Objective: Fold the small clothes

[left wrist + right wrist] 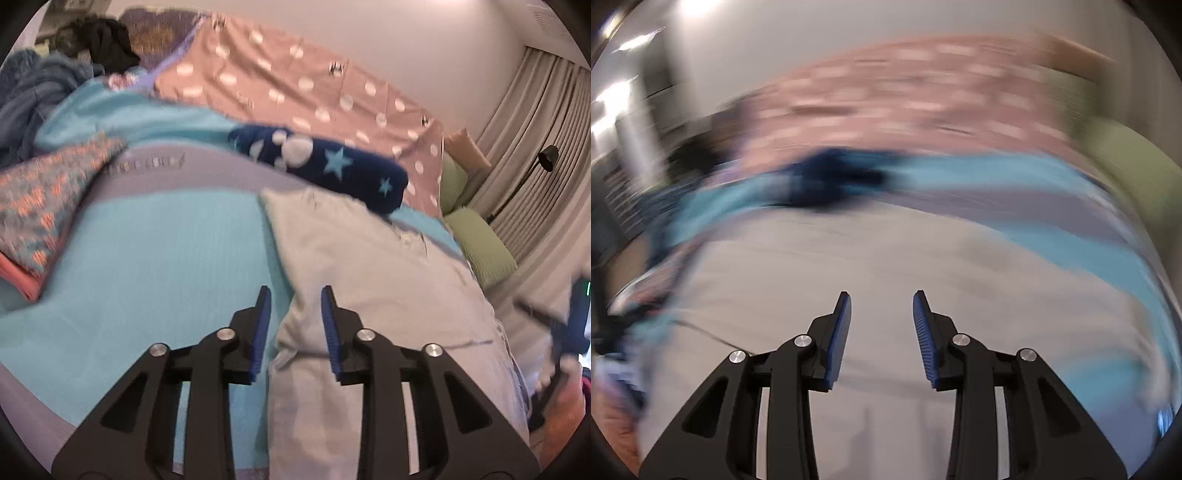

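A pale grey garment (369, 280) lies on a turquoise bed cover (155, 258), partly folded, its left edge running between my left gripper's fingers. My left gripper (295, 295) is open just above that edge, holding nothing. In the right wrist view, heavily blurred by motion, the same grey garment (827, 266) fills the foreground. My right gripper (881, 295) is open and empty over it. The right gripper shows as a dark blurred shape at the right edge of the left wrist view (569, 332).
A rolled navy item with stars and white spots (321, 162) lies behind the garment. A folded orange-patterned garment (44, 206) sits at left. A pink dotted blanket (303, 88), green pillows (480, 243), dark clothes (107, 40) and curtains (546, 147) lie beyond.
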